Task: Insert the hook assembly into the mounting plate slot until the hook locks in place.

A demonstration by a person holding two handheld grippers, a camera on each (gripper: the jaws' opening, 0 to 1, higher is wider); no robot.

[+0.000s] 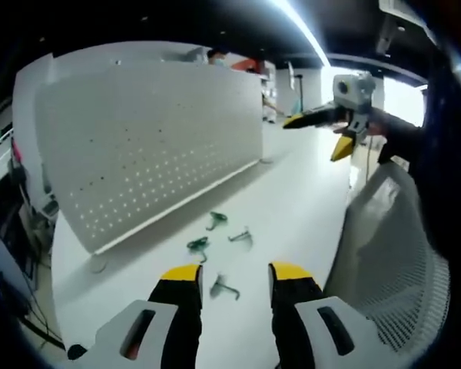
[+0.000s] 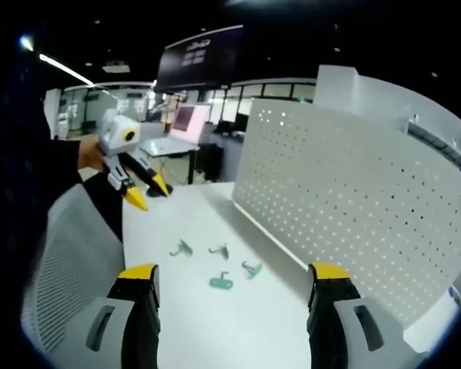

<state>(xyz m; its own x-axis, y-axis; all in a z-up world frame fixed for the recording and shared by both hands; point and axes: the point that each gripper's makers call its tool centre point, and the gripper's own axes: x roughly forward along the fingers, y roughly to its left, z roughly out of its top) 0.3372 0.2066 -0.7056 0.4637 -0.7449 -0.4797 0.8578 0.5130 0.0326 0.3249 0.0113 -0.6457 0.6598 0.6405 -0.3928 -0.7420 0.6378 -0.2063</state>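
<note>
A white perforated mounting plate (image 1: 146, 154) stands upright on the white table (image 1: 292, 207); the right gripper view has the mounting plate (image 2: 353, 207) on its right. Several small hooks lie loose on the table in front of it, among them a green hook (image 1: 217, 220), another green hook (image 1: 198, 246) and a grey hook (image 1: 224, 288). In the right gripper view the hooks include a green hook (image 2: 221, 282) and a grey hook (image 2: 182, 247). My left gripper (image 1: 237, 273) hovers open above the hooks, holding nothing. My right gripper (image 2: 234, 273) is wide open and holds nothing.
A grey mesh chair back (image 1: 384, 254) stands close at the table's near side, also visible as the chair back (image 2: 69, 261). Each gripper appears in the other's view: the right gripper (image 1: 316, 136) and the left gripper (image 2: 147, 194), both raised above the table. Desks and a laptop (image 2: 169, 142) lie beyond.
</note>
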